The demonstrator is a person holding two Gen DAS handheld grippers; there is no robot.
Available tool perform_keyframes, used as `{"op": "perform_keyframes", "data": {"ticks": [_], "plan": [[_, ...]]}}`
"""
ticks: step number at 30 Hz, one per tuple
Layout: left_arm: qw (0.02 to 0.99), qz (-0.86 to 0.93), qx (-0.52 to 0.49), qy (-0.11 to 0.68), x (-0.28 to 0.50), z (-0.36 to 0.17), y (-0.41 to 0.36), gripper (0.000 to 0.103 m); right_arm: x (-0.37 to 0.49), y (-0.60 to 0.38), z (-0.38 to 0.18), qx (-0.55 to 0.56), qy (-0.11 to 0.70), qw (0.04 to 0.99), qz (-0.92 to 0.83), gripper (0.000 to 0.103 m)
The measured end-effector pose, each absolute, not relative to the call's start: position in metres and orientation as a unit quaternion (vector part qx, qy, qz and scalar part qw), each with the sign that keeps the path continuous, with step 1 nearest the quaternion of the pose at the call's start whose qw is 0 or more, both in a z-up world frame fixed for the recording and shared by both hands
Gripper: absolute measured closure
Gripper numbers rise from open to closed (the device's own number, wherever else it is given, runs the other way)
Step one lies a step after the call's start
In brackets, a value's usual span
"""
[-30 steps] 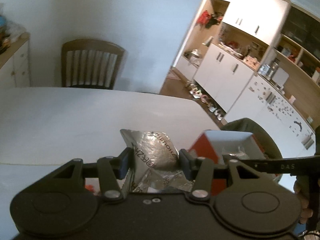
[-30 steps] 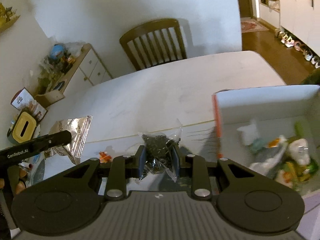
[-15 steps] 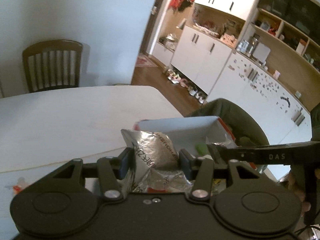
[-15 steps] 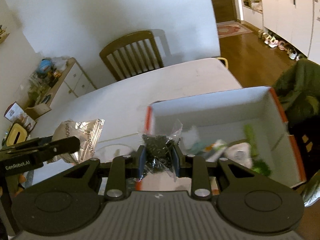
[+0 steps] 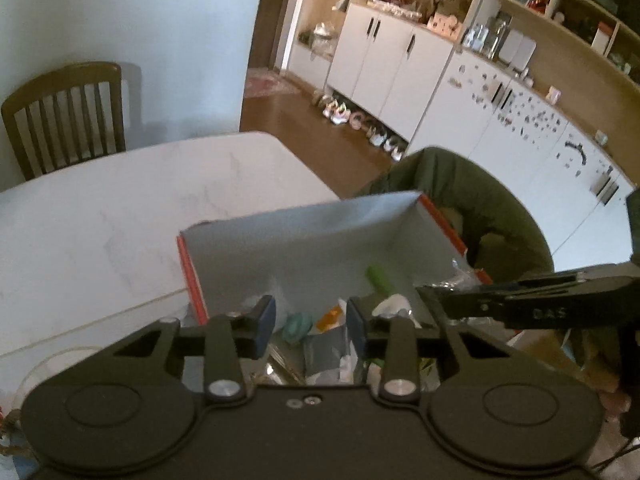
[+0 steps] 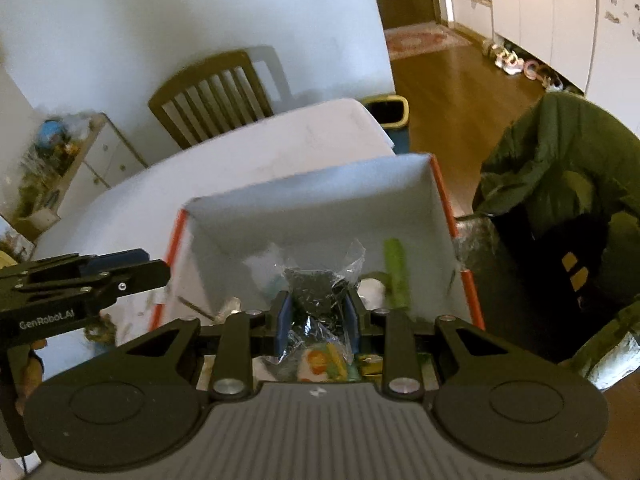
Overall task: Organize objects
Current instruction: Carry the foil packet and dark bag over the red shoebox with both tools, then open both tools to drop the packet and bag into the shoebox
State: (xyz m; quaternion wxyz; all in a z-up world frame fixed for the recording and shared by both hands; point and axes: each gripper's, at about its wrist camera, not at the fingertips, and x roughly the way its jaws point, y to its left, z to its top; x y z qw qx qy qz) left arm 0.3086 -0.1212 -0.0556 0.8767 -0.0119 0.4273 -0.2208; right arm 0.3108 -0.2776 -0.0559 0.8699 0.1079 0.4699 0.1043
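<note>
Over the box (image 5: 304, 236) at the table's corner: left gripper (image 5: 311, 322) now emptied of its foil pouch, jaws closing; right gripper (image 6: 316, 314) pinching clear packet (image 6: 316, 292), undropped.

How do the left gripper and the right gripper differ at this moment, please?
The left gripper has nothing between its closing jaws; the right gripper is clamped on a clear bag of dark bits. The left gripper's pads stand wider apart than the right gripper's. Both hang over the open white box with orange edges, which already contains assorted packets.
</note>
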Motion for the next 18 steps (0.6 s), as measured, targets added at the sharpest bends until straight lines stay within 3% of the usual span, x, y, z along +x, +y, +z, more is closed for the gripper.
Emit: {"op": "perform_keyframes", "data": {"ticks": [18], "plan": [[0.855,-0.206,0.014,0.476,0.309,-0.101,-0.154,0.066,0.334,-0.285,-0.128,0.029,0.533,0.837,0.116,0.075]]}}
